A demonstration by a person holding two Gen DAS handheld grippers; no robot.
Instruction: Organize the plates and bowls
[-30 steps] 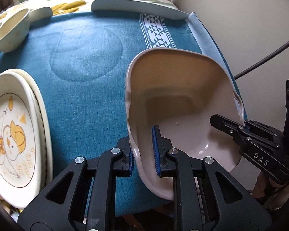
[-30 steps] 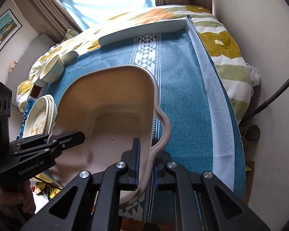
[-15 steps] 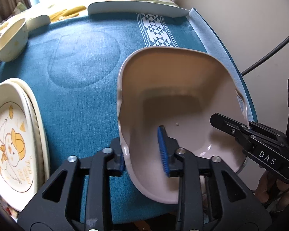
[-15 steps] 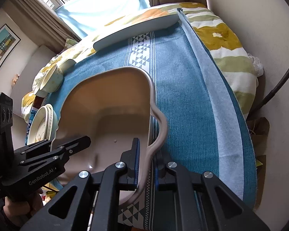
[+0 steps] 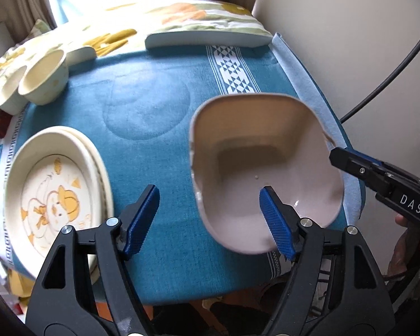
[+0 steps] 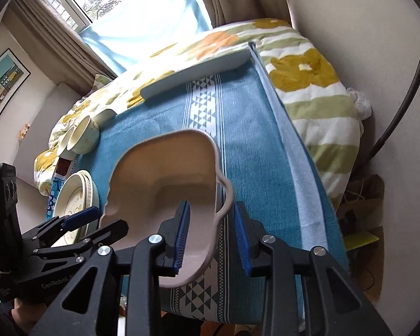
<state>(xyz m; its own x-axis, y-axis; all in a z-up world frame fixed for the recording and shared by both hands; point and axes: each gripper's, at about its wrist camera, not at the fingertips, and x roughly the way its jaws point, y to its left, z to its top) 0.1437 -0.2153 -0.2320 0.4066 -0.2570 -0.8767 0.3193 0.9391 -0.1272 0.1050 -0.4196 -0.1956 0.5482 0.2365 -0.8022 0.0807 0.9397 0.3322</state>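
Observation:
A beige square bowl (image 5: 266, 162) with a wavy handle (image 6: 226, 196) rests on the blue cloth near the table's front right. My left gripper (image 5: 210, 196) is opening. Its jaws stand wide on either side of the bowl's left rim, and neither pad touches it. My right gripper (image 6: 211, 210) is also opening, with the handle loose between its blue pads (image 6: 182, 229). The left wrist view shows the right gripper (image 5: 341, 156) at the bowl's right edge. A stack of cream plates (image 5: 53, 196) with a duck picture lies to the left.
Two small cream bowls (image 5: 42, 81) stand at the back left. A long white tray (image 5: 204, 39) lies across the back edge on a floral blanket (image 6: 308, 70). A wall and a black cable (image 5: 392, 67) close the right side.
Both grippers were shut on the bowl's rims and have opened and lifted away. The bowl stays on the cloth.

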